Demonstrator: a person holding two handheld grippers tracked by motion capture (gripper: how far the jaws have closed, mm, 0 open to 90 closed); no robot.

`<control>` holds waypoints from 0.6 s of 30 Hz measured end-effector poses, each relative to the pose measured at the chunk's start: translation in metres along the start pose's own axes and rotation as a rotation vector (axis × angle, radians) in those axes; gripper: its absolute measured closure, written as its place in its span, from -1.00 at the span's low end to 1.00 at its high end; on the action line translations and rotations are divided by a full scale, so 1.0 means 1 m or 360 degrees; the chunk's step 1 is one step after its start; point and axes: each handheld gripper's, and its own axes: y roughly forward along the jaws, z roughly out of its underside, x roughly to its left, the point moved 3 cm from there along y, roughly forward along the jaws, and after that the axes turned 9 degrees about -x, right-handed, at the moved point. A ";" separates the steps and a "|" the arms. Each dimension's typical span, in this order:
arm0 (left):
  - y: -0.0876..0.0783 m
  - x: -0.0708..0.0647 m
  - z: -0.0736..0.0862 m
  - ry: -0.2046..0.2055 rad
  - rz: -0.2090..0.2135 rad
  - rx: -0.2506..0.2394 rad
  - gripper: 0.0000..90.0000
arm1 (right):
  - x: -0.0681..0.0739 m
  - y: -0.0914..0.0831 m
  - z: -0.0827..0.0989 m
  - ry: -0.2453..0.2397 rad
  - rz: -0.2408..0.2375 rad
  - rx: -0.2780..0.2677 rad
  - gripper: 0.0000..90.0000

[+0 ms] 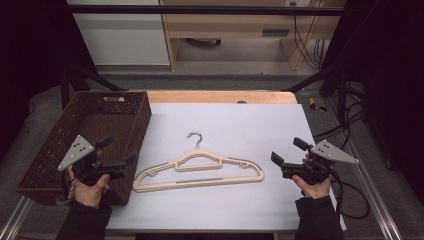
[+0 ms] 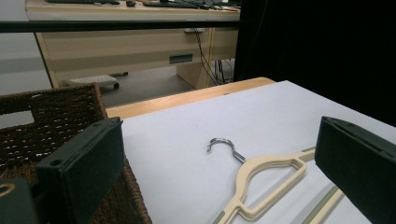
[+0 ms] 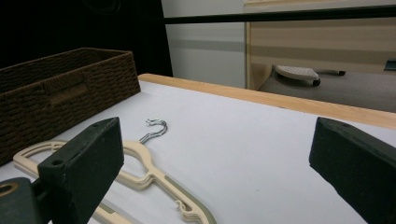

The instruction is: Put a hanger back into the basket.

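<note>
A cream plastic clothes hanger (image 1: pixel 200 172) lies flat on the white sheet (image 1: pixel 240 125) that covers the table, roughly midway between the two hands, its metal hook (image 1: pixel 195 138) pointing toward the far edge. It looks like more than one hanger stacked together, since doubled outlines show along the arms, though how many cannot be told.

The left gripper (image 1: pixel 118 154) is held low at the near left, over the near right corner of the brown woven basket (image 1: pixel 55 145) — its jaws stand wide apart with nothing between them. In the left gripper view the basket's woven wall sits right behind the left jaw, and the hanger's shoulder and hook (image 2: pixel 219 144) lie on the sheet in the gap ahead, apart from both jaws.

The right gripper (image 1: pixel 286 151) hovers at the near right of the sheet, jaws likewise spread and empty, aimed toward the hanger's right end and near it without touching. In the right gripper view the hanger (image 3: pixel 154 175) runs past the left jaw, with the basket (image 3: pixel 60 88) beyond it.

The basket stands at the table's left edge, just beside the hanger's left end, its handle cut-out on the far wall. A strip of bare wooden tabletop (image 1: pixel 220 96) shows past the sheet. Nothing lies between either gripper and the hanger.
</note>
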 end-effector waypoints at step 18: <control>0.001 -0.001 0.001 0.0006 0.0006 0.0014 -0.96 | 0.016 0.030 -0.006 -0.0079 -0.0122 0.0082 -0.79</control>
